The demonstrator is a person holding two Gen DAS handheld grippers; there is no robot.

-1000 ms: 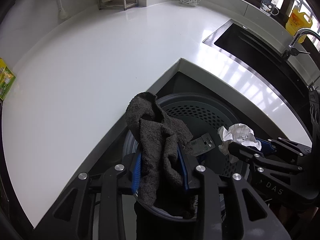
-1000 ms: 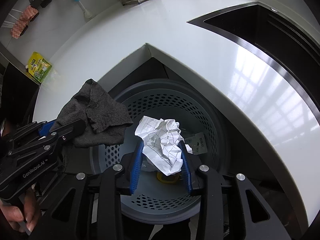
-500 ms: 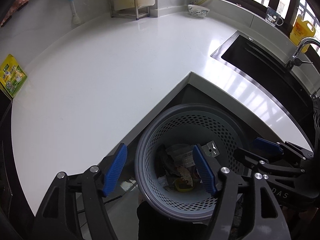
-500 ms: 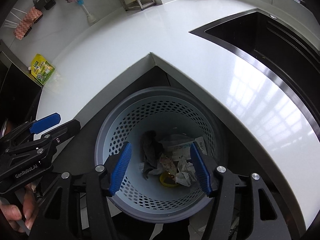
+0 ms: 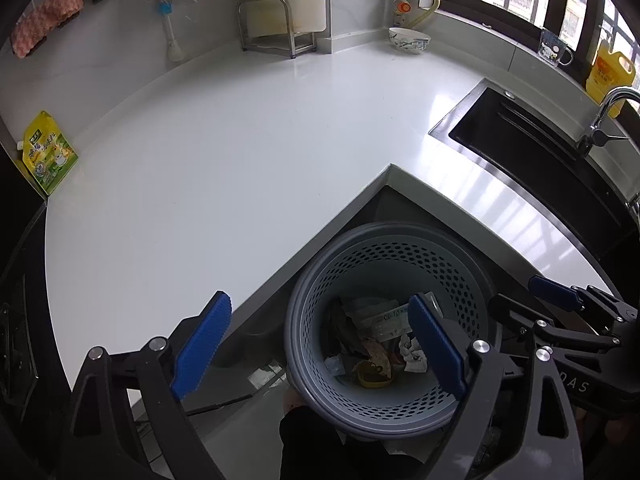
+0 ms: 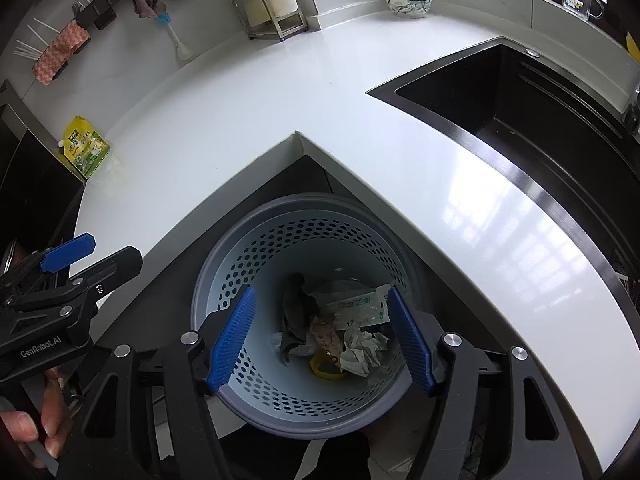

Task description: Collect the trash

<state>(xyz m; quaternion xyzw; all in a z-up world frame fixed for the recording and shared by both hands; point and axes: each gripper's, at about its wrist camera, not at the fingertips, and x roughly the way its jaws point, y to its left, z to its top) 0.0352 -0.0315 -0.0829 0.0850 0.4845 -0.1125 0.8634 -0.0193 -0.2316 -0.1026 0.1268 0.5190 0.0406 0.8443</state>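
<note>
Both tools wide open, holding nothing, over perforated grey trash basket below the white surface corner.
White surface (image 5: 224, 168) bare across the middle; left view alone shows faucet (image 5: 608, 116) and yellow bottle (image 5: 610, 70), right view alone shows a hand (image 6: 30, 428) on the left tool (image 6: 90, 258). Basket (image 6: 256, 240) holds dark rag (image 6: 294, 316), crumpled paper (image 6: 362, 348), wrapper (image 6: 356, 306), yellow lid. Left tool (image 5: 316, 344), right tool (image 6: 322, 340) spread over the rim.

Both grippers are held wide apart, nothing pinched between the blue pads. The left gripper (image 5: 320, 344) is seen low in its frame, the right gripper (image 6: 322, 340) likewise, fingers pointed downward and forward.
</note>
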